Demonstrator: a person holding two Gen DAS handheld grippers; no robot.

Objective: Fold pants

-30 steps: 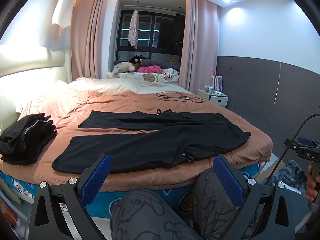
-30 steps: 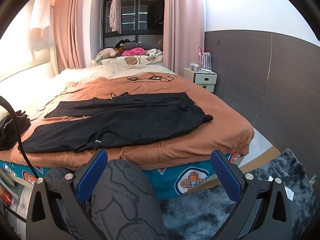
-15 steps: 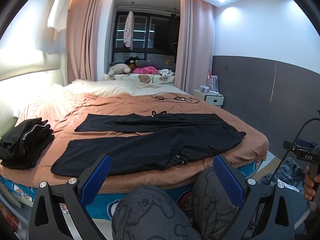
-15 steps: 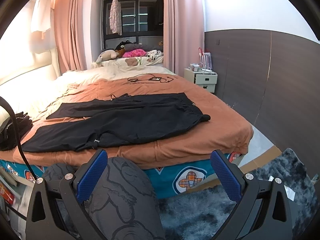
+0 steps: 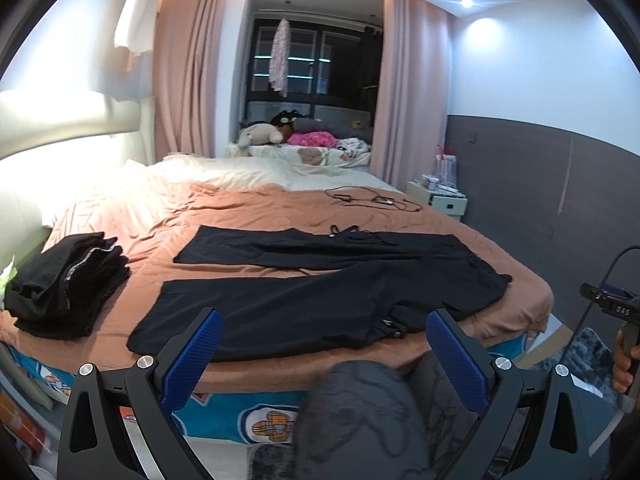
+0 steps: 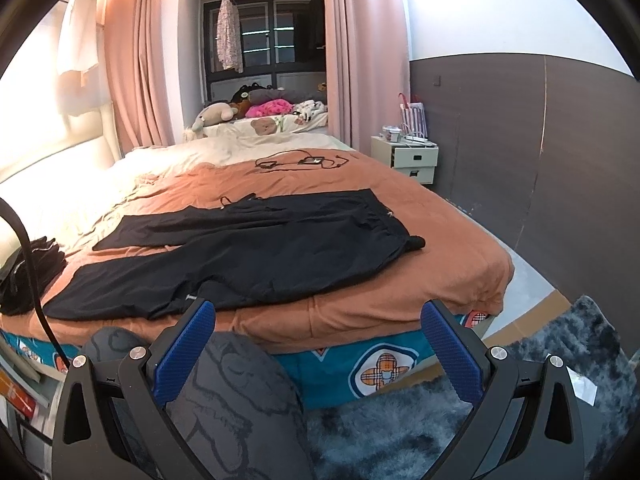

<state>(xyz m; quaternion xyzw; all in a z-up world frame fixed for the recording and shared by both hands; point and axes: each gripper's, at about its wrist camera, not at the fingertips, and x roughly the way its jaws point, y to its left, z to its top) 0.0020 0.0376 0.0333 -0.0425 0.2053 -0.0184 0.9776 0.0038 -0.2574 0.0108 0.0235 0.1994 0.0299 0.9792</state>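
Ahead of both wide-open, empty grippers, left (image 5: 322, 354) and right (image 6: 318, 346), long black fabric pants (image 5: 320, 292) are laid flat across the brown-sheeted bed (image 6: 440, 256), ready for folding.

The right hand (image 5: 625, 360) is cut off at the frame edge; the knees (image 5: 360, 408) look blurred.

Both wrist cameras look forward from low at the near side of the bed (image 5: 240, 216), across it toward the far window (image 6: 264, 52). The left view sits further left; both share the black pants (image 5: 320, 296) and the person's knees (image 6: 232, 400).
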